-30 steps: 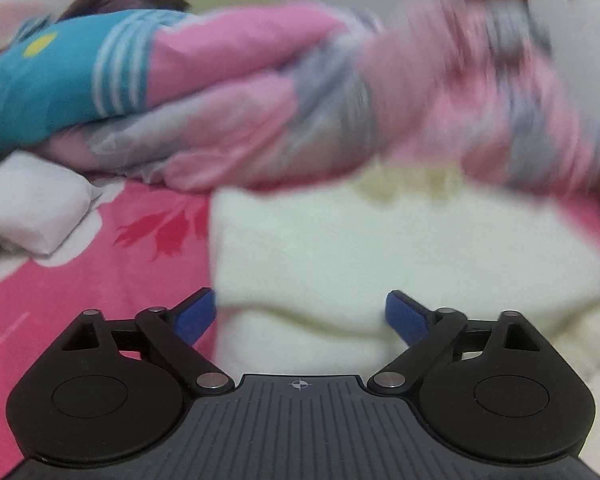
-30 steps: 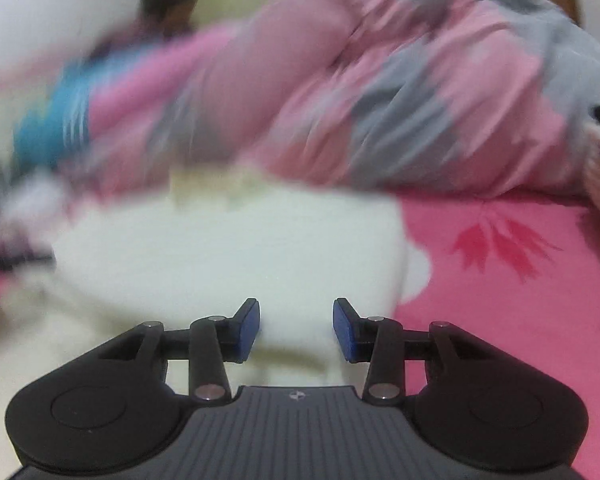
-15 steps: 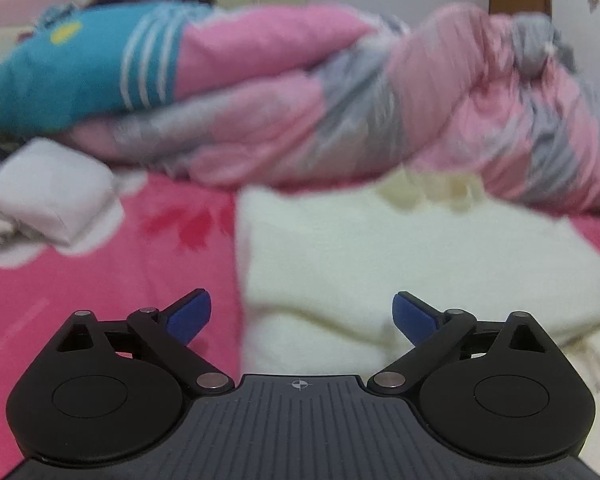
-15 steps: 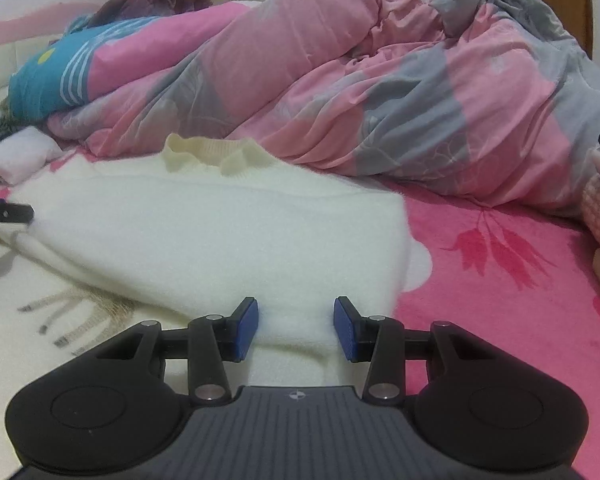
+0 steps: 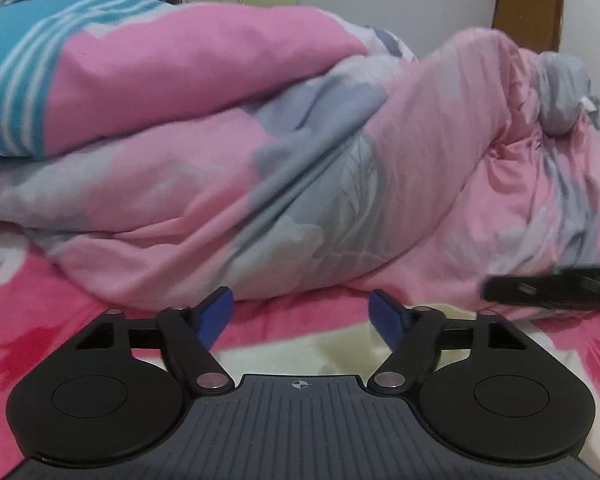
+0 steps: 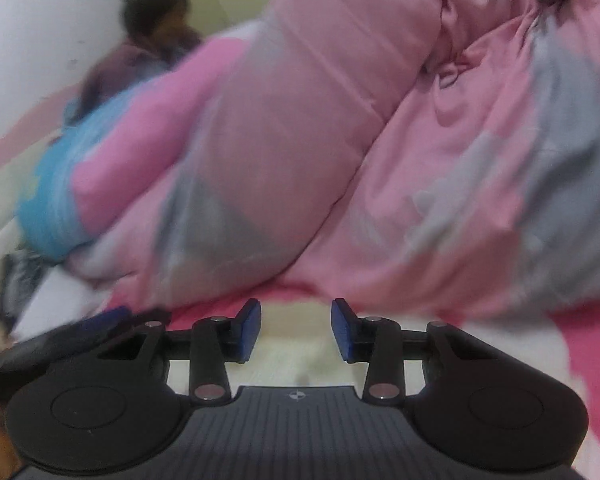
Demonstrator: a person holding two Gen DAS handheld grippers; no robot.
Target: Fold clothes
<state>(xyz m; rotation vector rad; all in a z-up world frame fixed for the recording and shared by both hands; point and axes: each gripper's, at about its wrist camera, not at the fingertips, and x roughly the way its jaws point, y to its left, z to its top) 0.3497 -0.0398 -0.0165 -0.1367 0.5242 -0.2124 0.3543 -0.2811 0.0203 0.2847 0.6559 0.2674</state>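
cream sweater [image 6: 296, 360]: flat on the pink bedsheet [image 5: 284, 322], under both tools, before the heaped pink-grey duvet [image 5: 300, 168]. left gripper [image 5: 301, 316]: fingers spread wide, nothing held. right gripper [image 6: 296, 326]: fingers parted, nothing between. person [image 6: 148, 44] behind the duvet.

a home bedroom: rumpled pink duvet [image 5: 300, 168] on a bed.
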